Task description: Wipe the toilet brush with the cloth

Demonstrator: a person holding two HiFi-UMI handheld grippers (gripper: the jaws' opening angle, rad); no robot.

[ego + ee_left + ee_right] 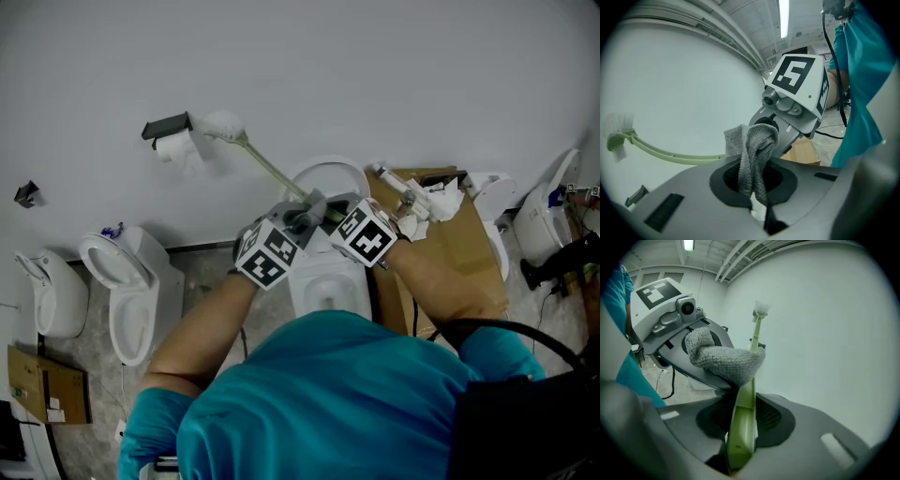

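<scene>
In the head view my two grippers meet over a white toilet [323, 281]. The right gripper [339, 217] is shut on the pale green handle of the toilet brush [262, 161], which slants up-left to its white bristle head [223, 124]. The left gripper [298, 223] is shut on a grey knitted cloth [752, 150]. In the right gripper view the handle [744, 418] runs out of my right gripper [740, 439], and the cloth [725, 359] lies against it a short way up. From the left gripper [755, 190] the brush handle [670, 155] curves left to the head [619, 131].
A toilet-roll holder [169, 131] hangs on the wall beside the brush head. More toilets stand at the left [127, 281] and the right [548, 211]. A cardboard box [459, 239] with white rags sits right of my hands. Cables trail on the floor.
</scene>
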